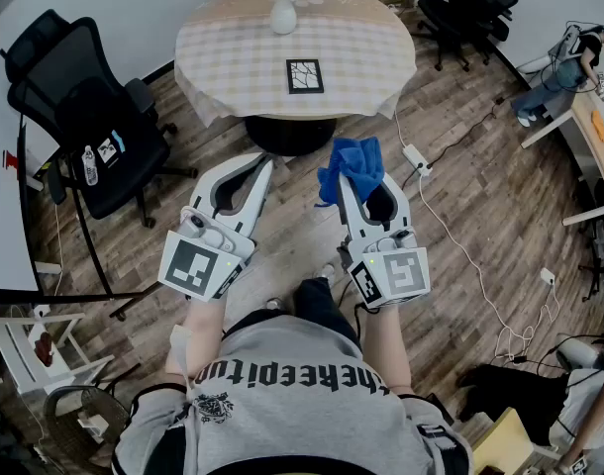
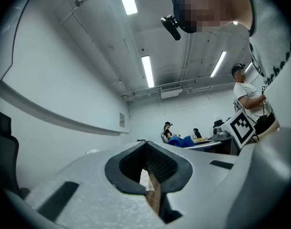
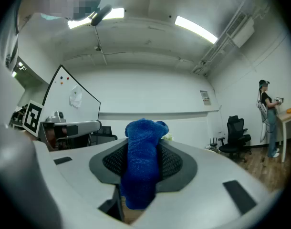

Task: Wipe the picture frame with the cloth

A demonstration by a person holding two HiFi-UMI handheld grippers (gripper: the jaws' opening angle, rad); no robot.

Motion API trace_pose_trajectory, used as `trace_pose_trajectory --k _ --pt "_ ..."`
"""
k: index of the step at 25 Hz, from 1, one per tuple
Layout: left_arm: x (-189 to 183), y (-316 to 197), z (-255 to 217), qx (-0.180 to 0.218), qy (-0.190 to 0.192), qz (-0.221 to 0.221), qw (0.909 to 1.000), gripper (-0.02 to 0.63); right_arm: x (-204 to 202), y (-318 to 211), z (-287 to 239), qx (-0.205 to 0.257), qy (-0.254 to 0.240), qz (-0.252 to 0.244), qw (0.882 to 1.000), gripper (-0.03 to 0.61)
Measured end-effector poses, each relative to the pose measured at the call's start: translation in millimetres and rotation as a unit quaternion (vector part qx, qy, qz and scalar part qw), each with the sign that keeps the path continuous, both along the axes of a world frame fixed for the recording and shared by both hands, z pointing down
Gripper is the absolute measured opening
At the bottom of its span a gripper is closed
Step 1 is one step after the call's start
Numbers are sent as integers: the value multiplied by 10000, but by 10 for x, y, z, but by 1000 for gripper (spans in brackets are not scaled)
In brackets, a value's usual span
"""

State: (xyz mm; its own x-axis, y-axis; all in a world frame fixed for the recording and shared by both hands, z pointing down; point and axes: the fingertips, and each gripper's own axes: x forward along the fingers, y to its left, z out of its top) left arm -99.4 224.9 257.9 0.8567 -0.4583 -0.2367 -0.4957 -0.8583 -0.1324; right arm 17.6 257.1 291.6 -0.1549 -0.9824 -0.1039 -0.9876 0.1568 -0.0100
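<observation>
While held above the wood floor (image 1: 460,216), clamped shut on the blue cloth (image 1: 352,163) at the right tool (image 1: 360,180), with folds bunched past the tips. At the left tool (image 1: 261,166), closed tip to tip on nothing. Ahead, flat on the round checked tabletop (image 1: 233,52) near its front edge, the frame (image 1: 304,75), well apart from both tools and cloth.

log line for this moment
left claw: shut, empty | right claw: shut on cloth | picture frame: flat on table, not yet wiped
</observation>
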Motion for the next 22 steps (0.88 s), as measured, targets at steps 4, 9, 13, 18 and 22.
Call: trace_pose_trajectory --k 4,9,13,18,22 --pt "1 8 -11 13 11 -23 10000 17 1 -1 -19 40 -2 -31 10000 141" --pt "44 -45 -18 21 18 -95 10000 17 49 -67 -31 66 -8 -94 9999 141" --pt "99 -127 -15 -2 25 -143 9999 17 99 -161 -34 53 -7 -146 9999 141" --pt "245 -266 -20 -6 52 -205 9998 17 243 -318 -36 49 -7 -215 9998 141" --pt "407 -392 -24 -16 61 -280 9996 17 422 -460 -53 79 -40 -263 9996 141"
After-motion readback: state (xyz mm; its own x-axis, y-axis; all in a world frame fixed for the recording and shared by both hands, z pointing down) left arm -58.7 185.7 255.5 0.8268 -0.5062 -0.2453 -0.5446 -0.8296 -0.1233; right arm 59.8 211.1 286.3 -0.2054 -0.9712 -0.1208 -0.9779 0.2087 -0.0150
